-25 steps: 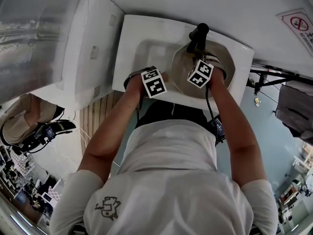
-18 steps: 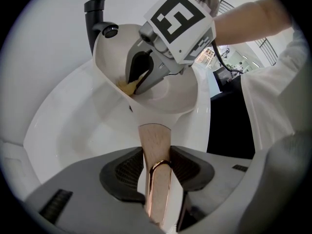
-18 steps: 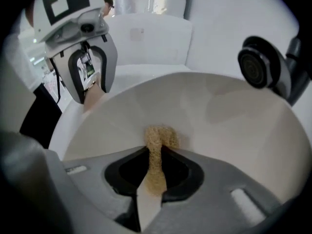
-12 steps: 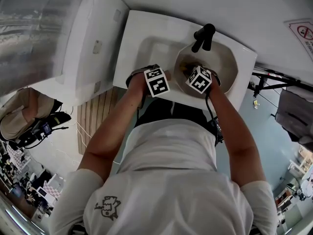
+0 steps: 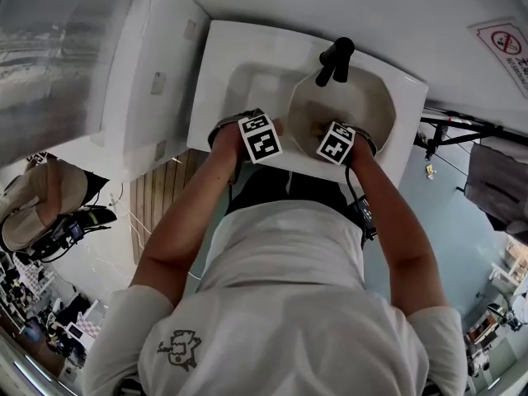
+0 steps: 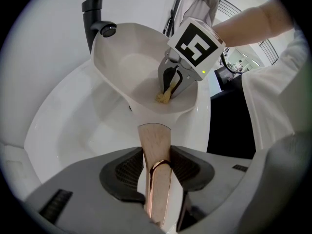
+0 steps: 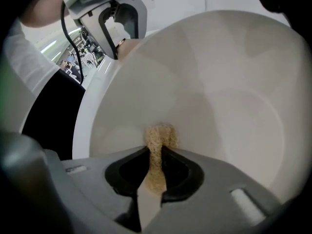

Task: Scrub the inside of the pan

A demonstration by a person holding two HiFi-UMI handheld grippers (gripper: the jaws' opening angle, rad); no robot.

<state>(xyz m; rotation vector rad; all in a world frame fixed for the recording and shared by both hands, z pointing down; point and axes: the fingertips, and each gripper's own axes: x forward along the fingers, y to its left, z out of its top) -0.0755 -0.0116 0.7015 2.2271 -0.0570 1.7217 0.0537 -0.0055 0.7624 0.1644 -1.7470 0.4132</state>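
So the white sink (image 5: 239,64) takes up the top middle of the head view, and the cream pan (image 5: 363,106) sits in its basin, a bit right of centre, right under the black faucet (image 5: 334,60). The left gripper (image 6: 156,162) is at the pan's near-left edge with its jaws clamped on the pan's wooden handle (image 6: 155,145), which runs straight up the middle of the left gripper view, copper-coloured loop at the near end. The right gripper (image 7: 156,165) points down into the pan on the near side, jaws squeezed on a small tan scrubbing sponge (image 7: 160,138). The sponge's tip pokes out past the jaws and is pressed on the pan's inner wall, low down.
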